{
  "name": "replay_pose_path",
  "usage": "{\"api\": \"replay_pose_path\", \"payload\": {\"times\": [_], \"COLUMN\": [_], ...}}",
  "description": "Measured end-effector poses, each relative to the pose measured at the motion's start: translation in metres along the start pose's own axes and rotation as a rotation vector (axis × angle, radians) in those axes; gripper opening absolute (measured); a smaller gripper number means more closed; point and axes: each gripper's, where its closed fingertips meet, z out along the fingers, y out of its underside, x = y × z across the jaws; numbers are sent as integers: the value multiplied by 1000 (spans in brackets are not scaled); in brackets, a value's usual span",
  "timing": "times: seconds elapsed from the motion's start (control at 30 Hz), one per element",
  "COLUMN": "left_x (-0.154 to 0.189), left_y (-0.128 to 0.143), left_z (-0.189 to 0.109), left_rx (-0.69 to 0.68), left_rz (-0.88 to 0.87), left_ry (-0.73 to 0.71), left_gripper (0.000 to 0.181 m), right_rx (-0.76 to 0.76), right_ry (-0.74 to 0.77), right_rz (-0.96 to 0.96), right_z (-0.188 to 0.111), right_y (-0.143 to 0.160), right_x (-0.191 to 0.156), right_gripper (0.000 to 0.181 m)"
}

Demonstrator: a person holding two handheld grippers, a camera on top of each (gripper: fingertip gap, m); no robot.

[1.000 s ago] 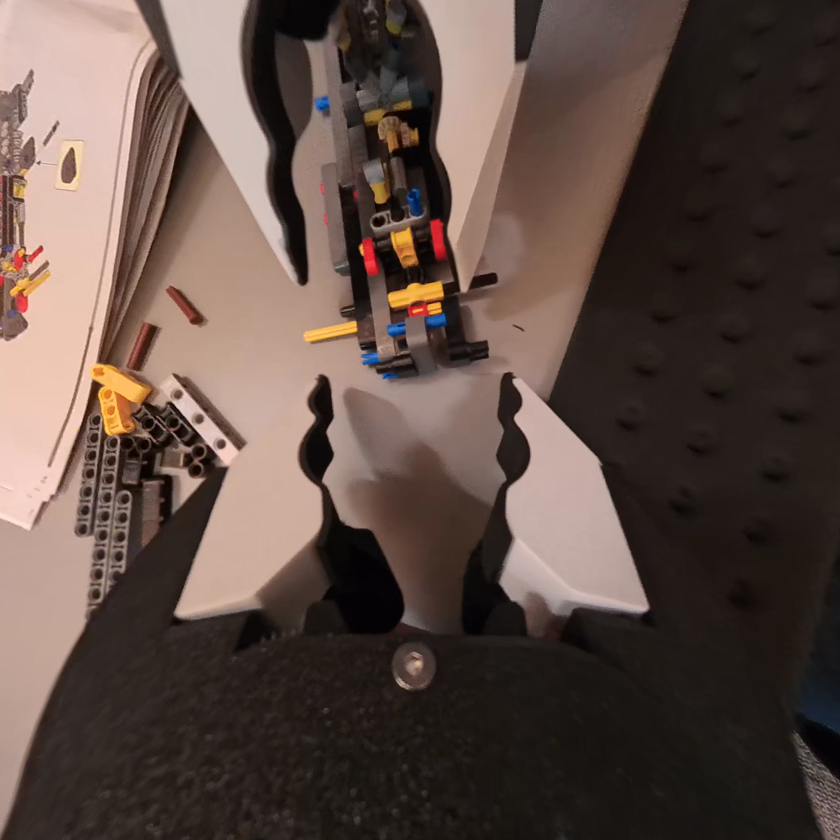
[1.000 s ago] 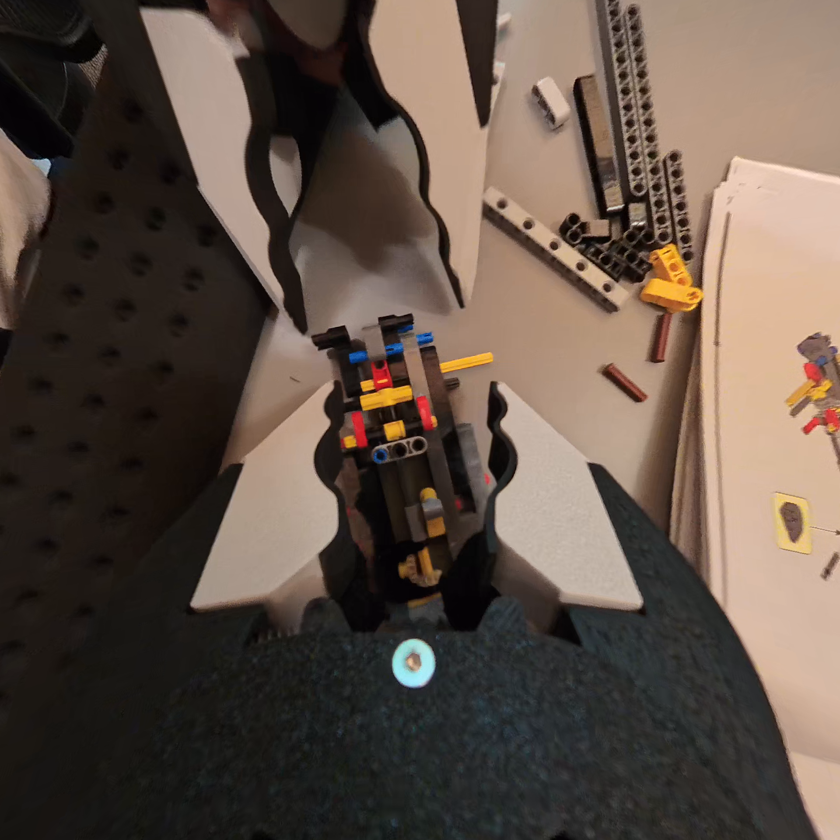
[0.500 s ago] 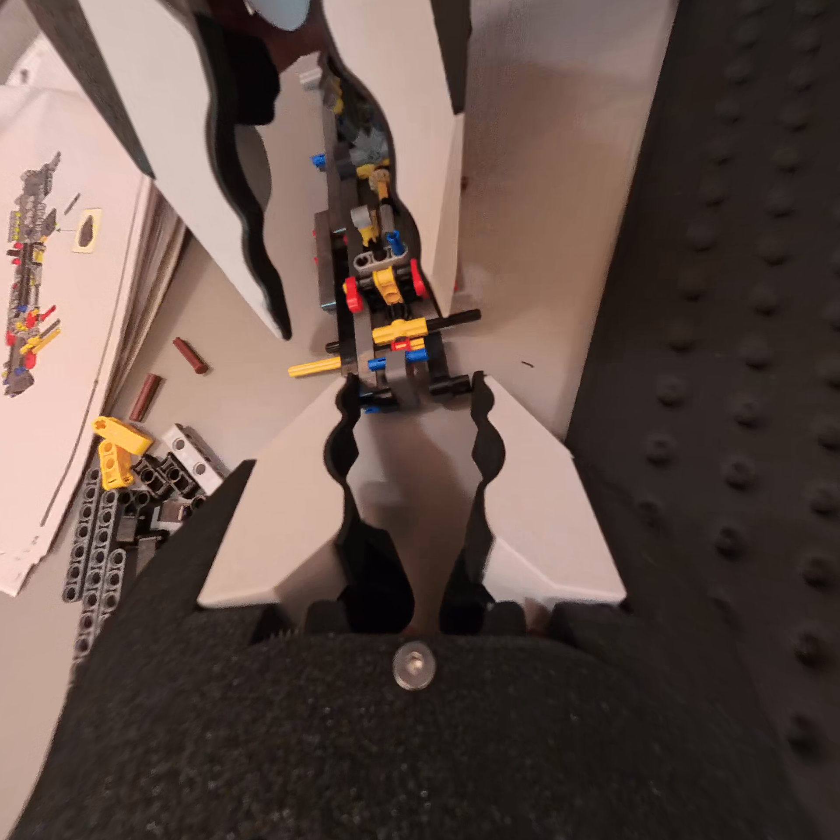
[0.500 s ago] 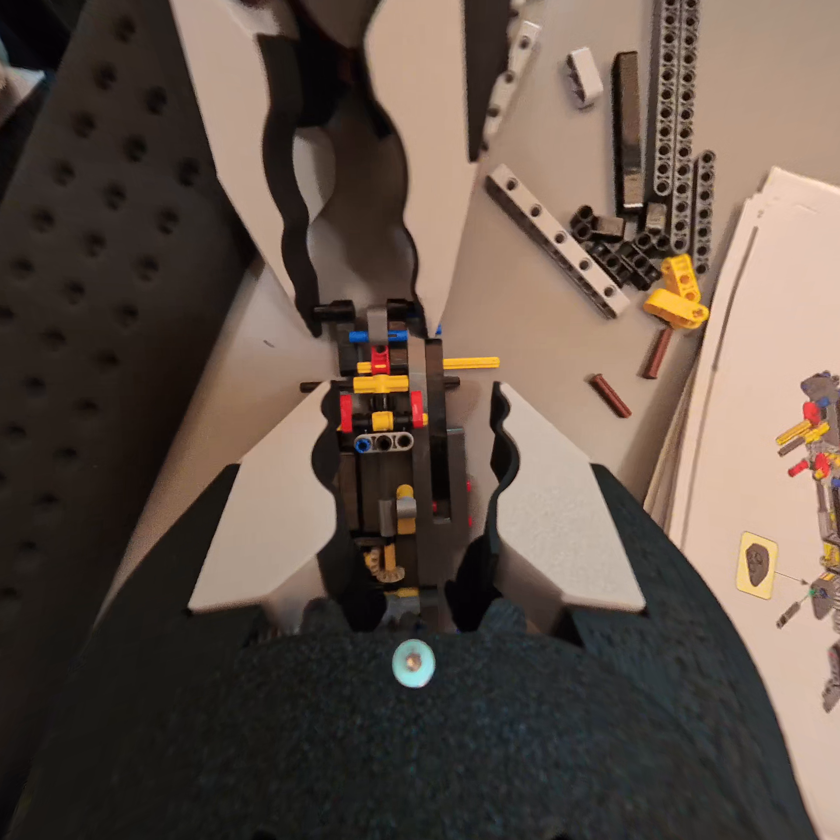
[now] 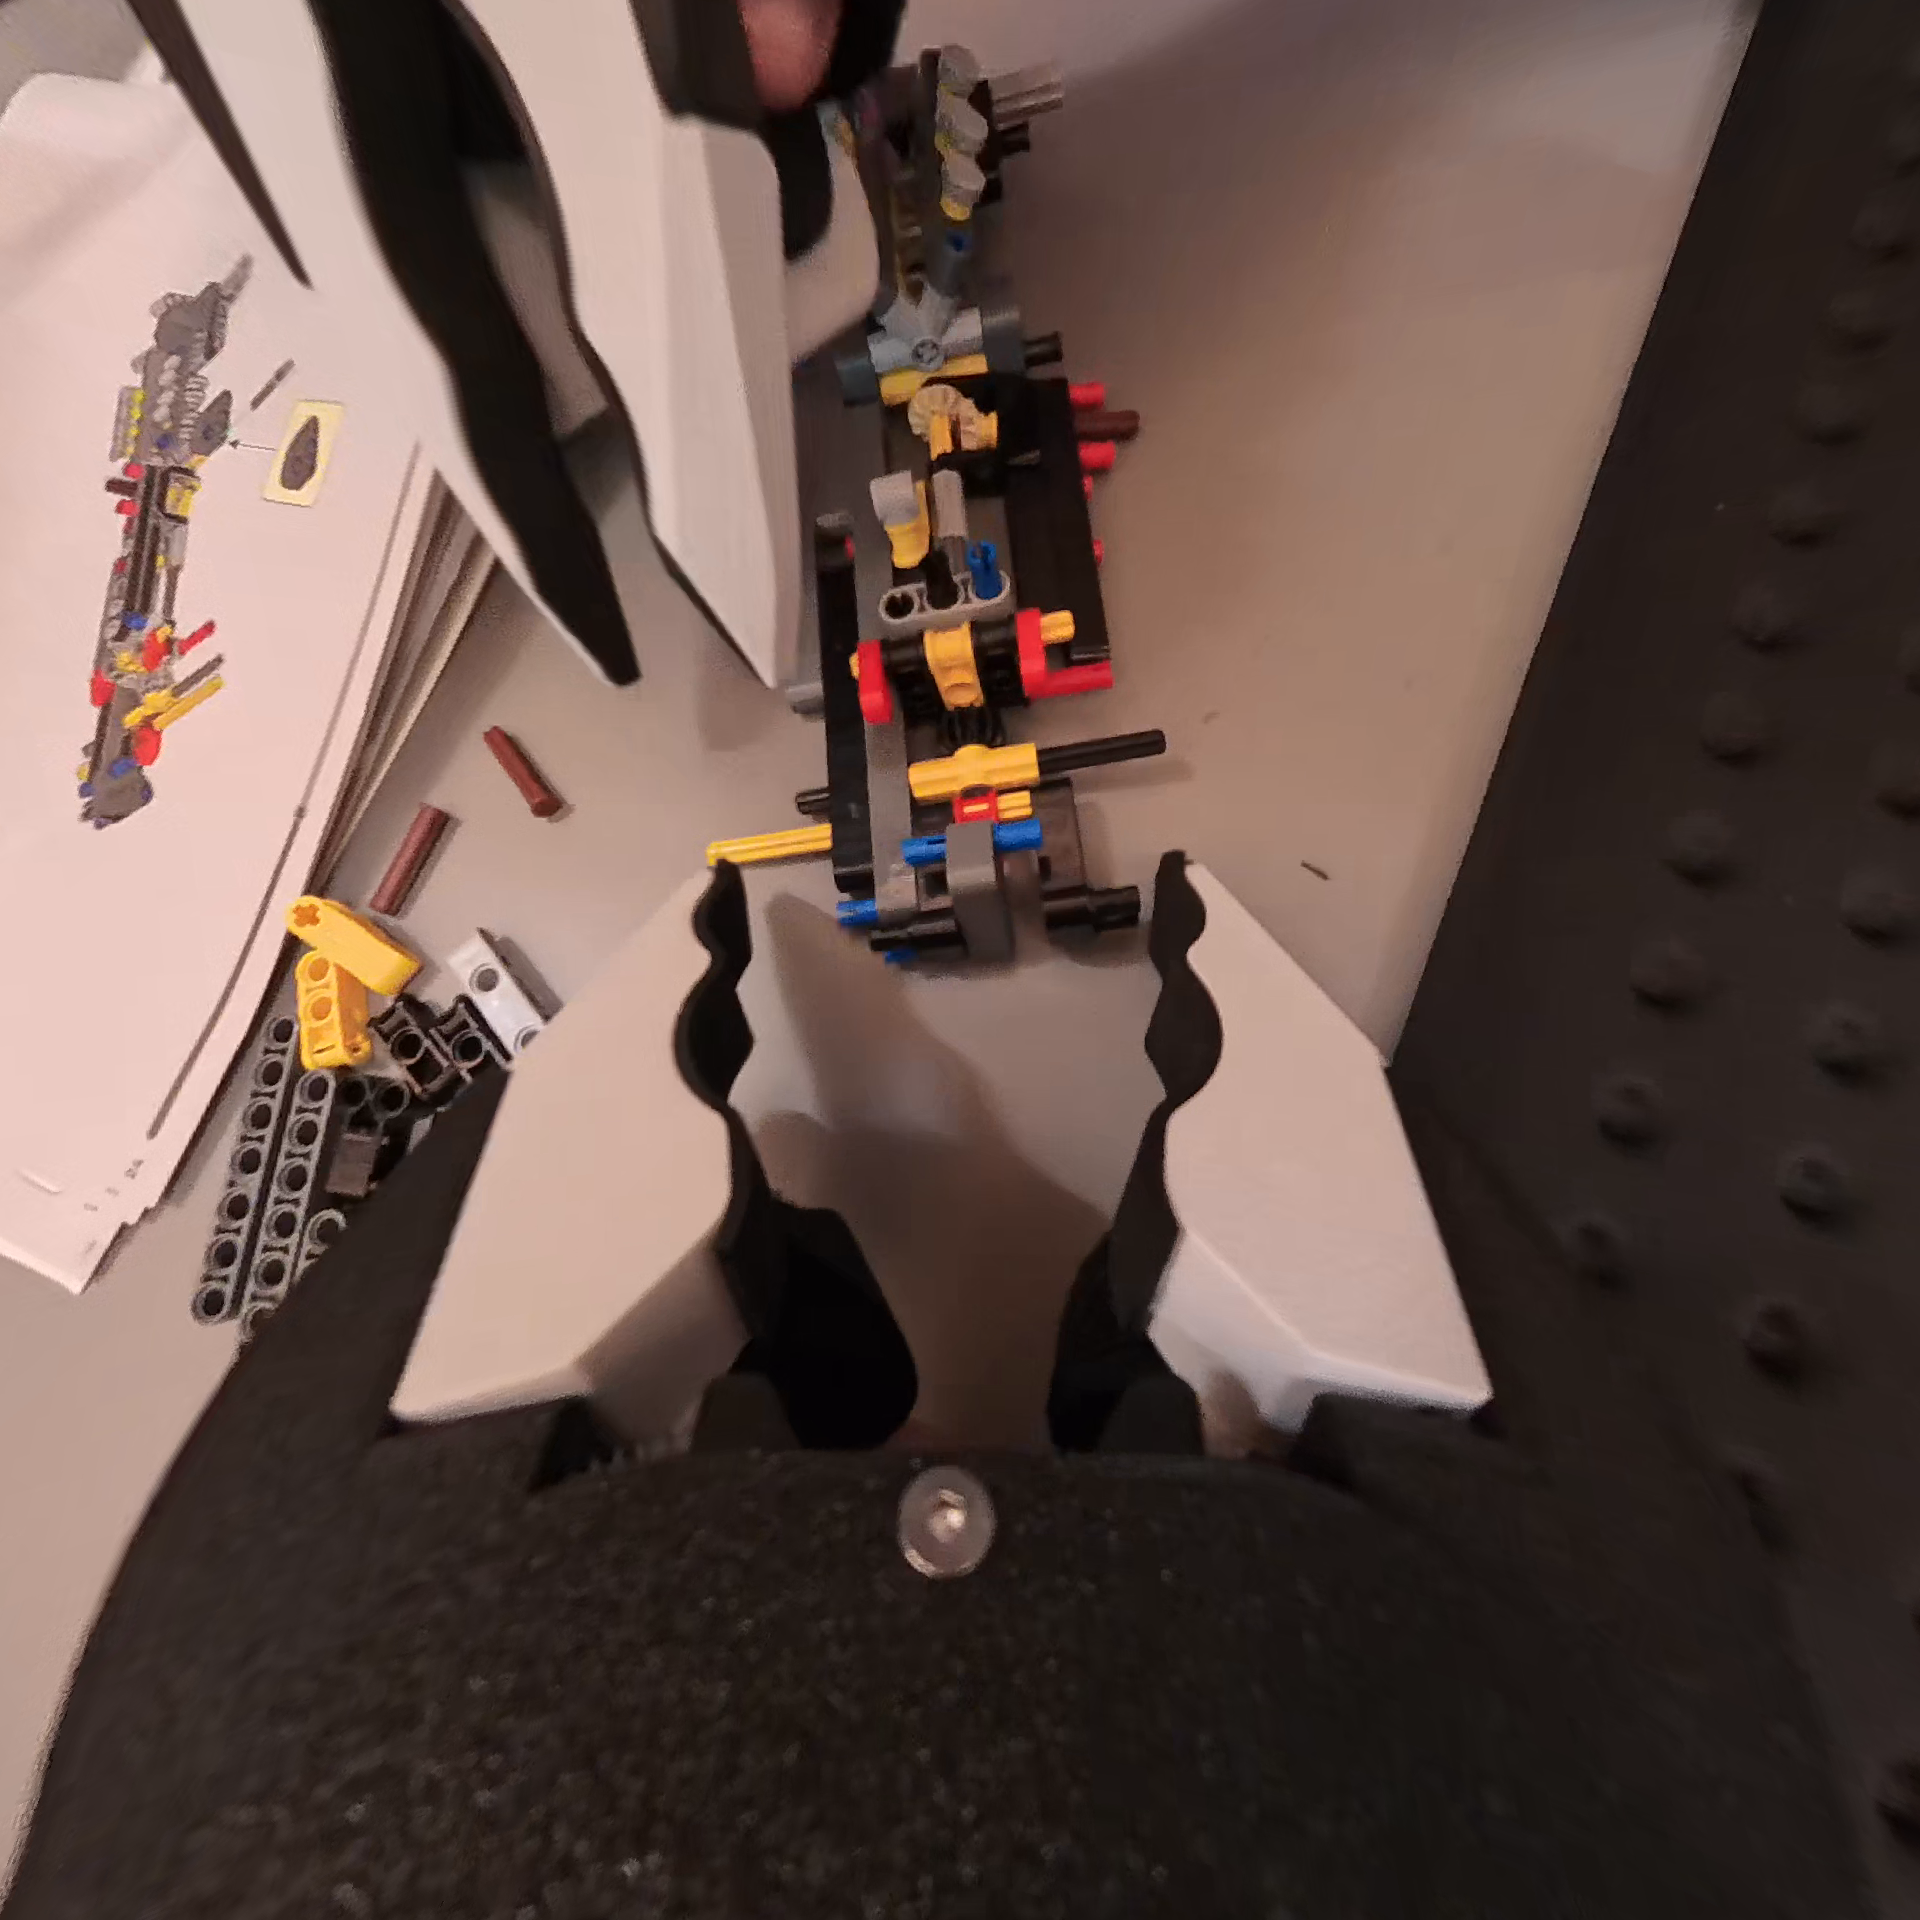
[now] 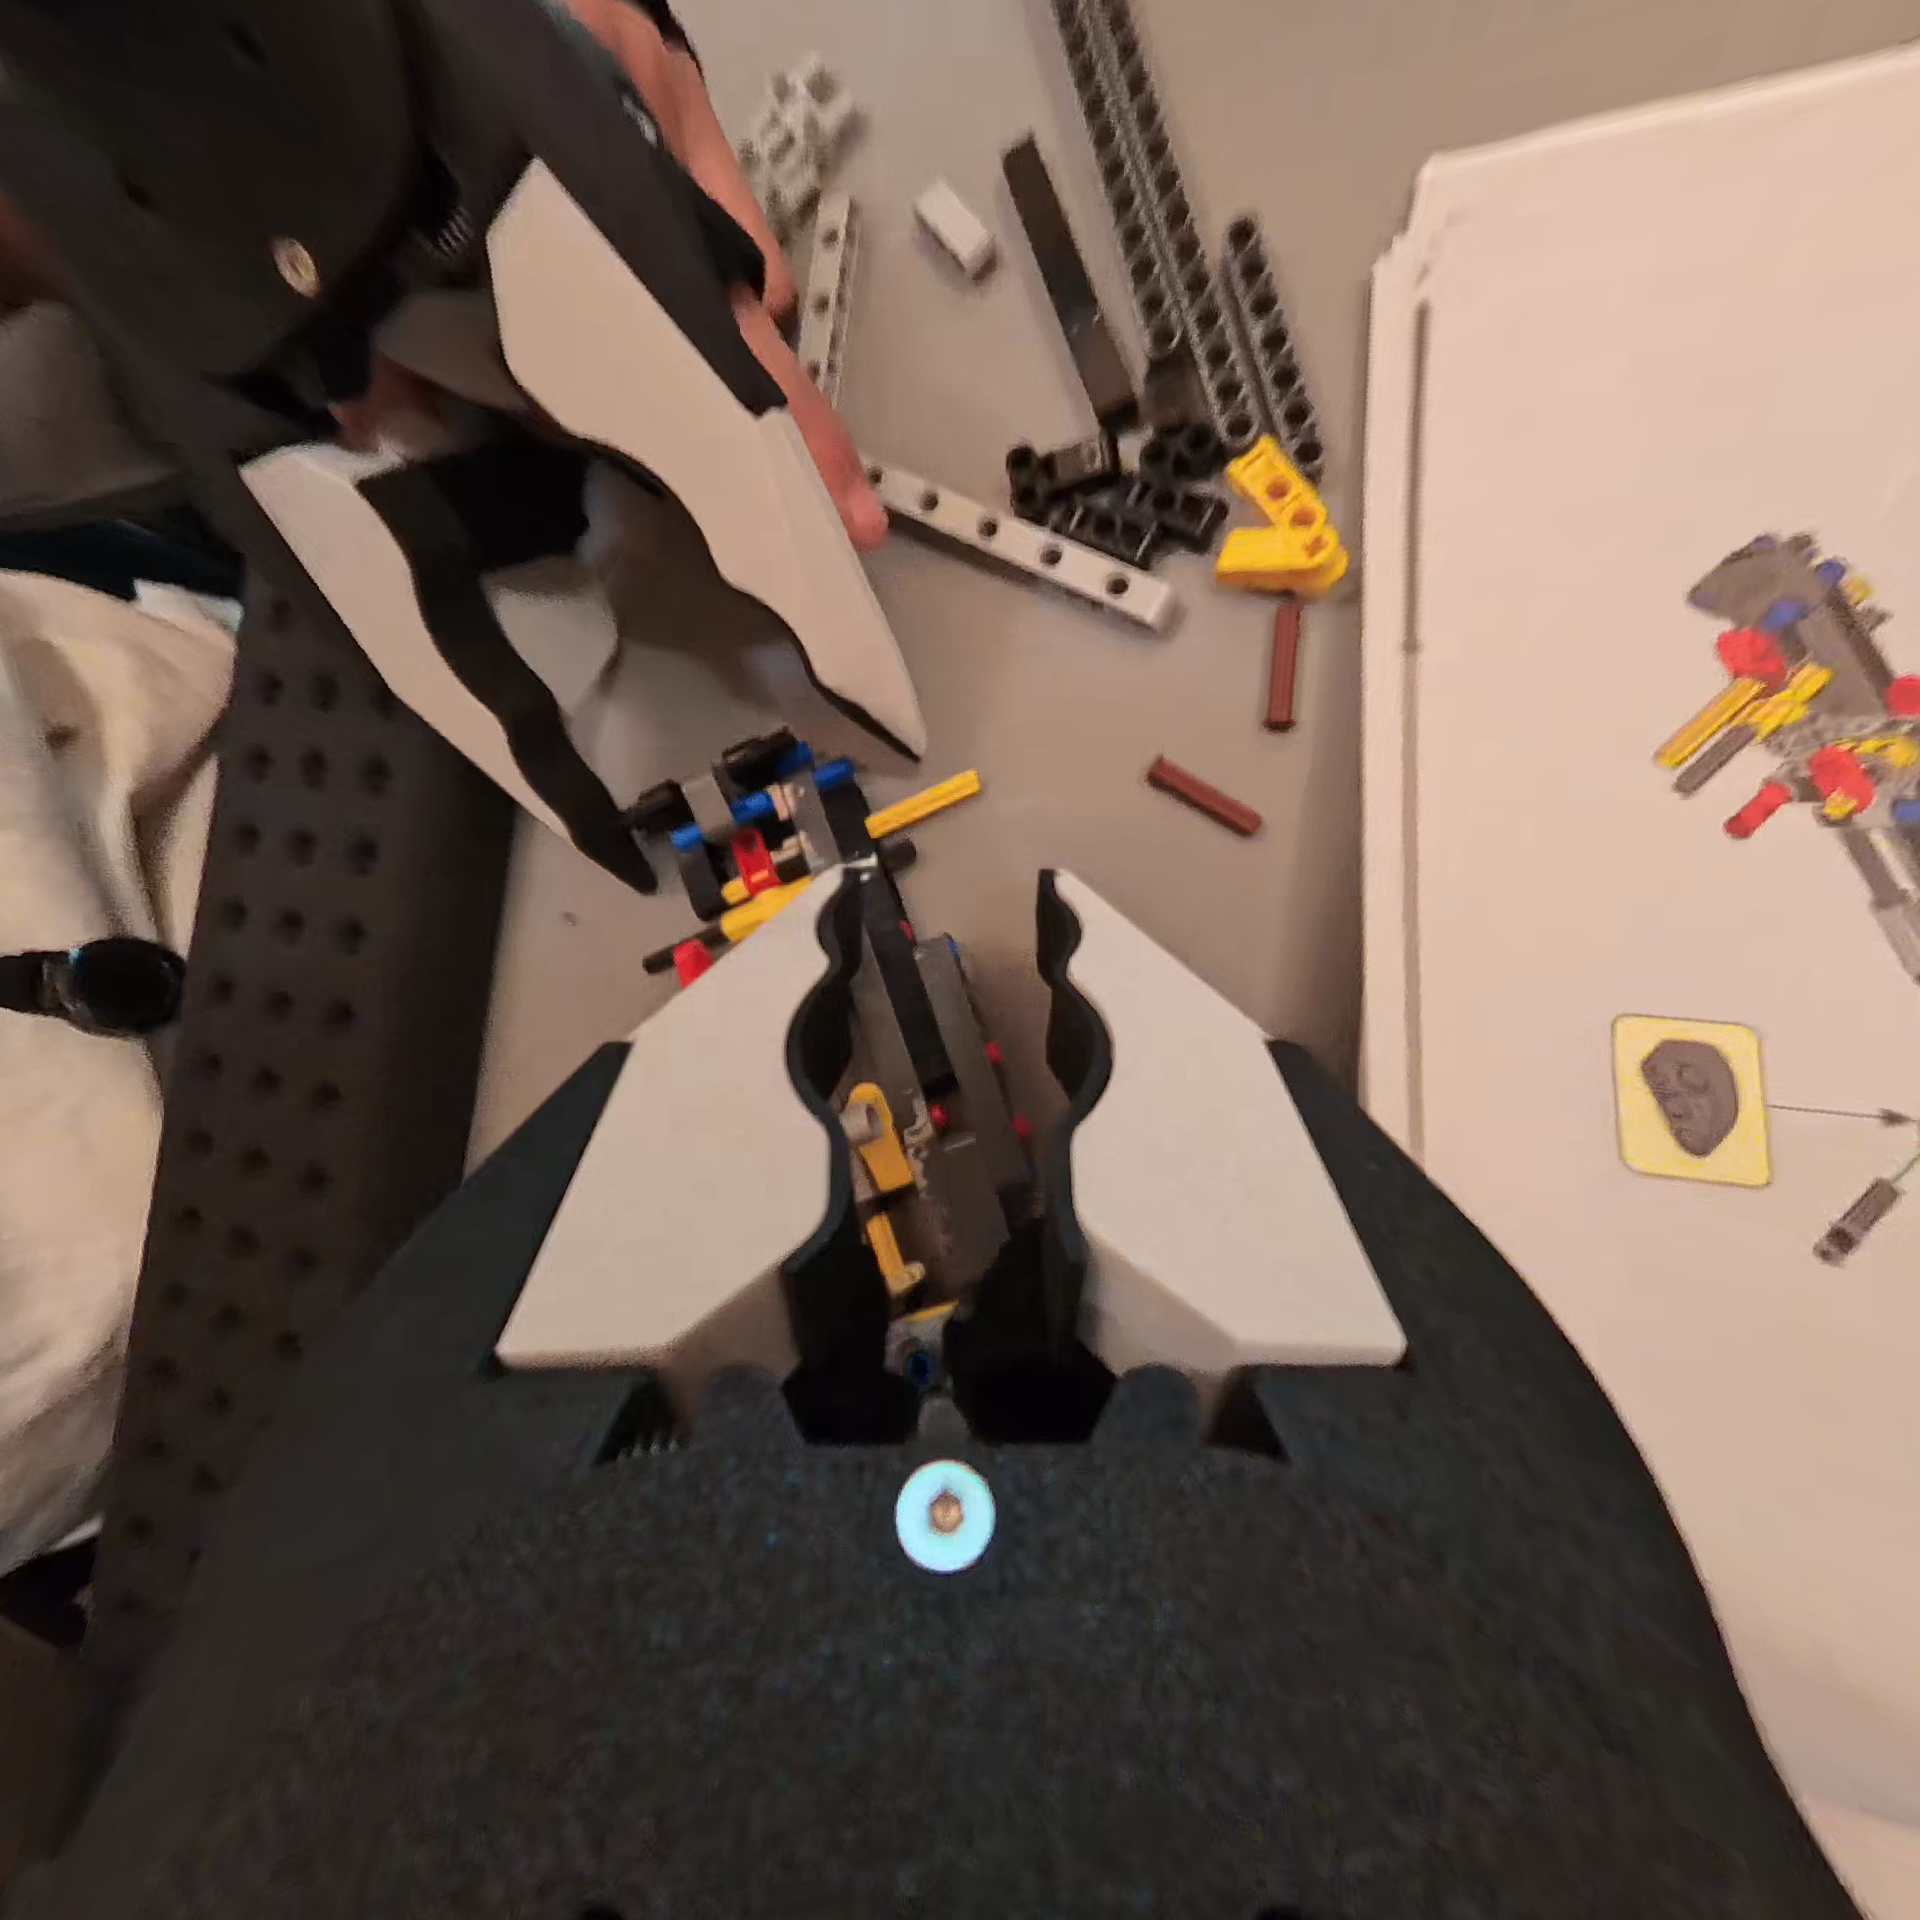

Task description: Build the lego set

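Note:
The long black, grey, yellow and red lego model (image 5: 956,665) lies on the grey table. My left gripper (image 5: 951,878) is open and empty, with its fingertips on either side of the model's near end. My right gripper (image 6: 942,883) is over the model's other end (image 6: 935,1039) and skewed to it. Its jaws are partly open: the model runs under the left finger, with a gap to the right pad. In the left wrist view the right gripper (image 5: 696,675) is raised and to the left of the model. The left gripper also shows in the right wrist view (image 6: 774,816).
An open instruction booklet (image 5: 156,520) (image 6: 1610,520) lies beside the model. Loose grey and black beams (image 5: 281,1174) (image 6: 1143,343), yellow connectors (image 5: 332,966) (image 6: 1283,520) and two brown pins (image 5: 525,769) (image 6: 1205,795) lie next to it. A black studded mat (image 5: 1714,831) (image 6: 291,935) borders the other side.
My right gripper has risen and swung out of line with the model, and its jaws have narrowed. My left jaws have widened again at the model's near end.

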Motion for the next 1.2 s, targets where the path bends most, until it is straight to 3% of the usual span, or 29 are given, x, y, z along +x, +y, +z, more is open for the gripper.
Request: {"api": "replay_pose_path", "payload": {"times": [0.1,0.2,0.4,0.47,0.67,0.73,0.8,0.9,1.0,1.1,1.2], "left_x": [8,9,5,2,-9,-17,-27,-53,-64,-58,-56], "left_y": [-2,-5,-18,-21,-29,-37,-48,-65,-75,-96,-123], "left_z": [3,2,-4,-6,-8,-15,-28,-57,-61,-61,-69], "left_rx": [1,7,58,60,80,125,203,388,533,662,790], "left_rz": [2,50,403,517,561,481,350,41,-263,-423,-476], "left_ry": [52,16,-244,-333,-436,-475,-486,-507,-340,-82,96], "left_gripper": [60,58,57,57,58,56,68,68,62,56,27], "right_rx": [-47,-74,9,51,124,163,217,384,574,789,999], "right_ry": [-17,-56,-237,-266,-249,-225,-204,-164,-179,-191,-242], "right_rz": [-4,13,76,68,76,100,131,147,183,246,314], "right_z": [7,10,4,-2,-16,-23,-36,-65,-96,-131,-160], "right_y": [5,6,-8,-15,-18,-21,-25,-38,-51,-62,-64], "right_x": [-5,-8,-29,-35,-29,-23,-18,-11,-15,-15,-18], "right_gripper": [29,29,32,26,5,4,3,3,3,3,3]}}
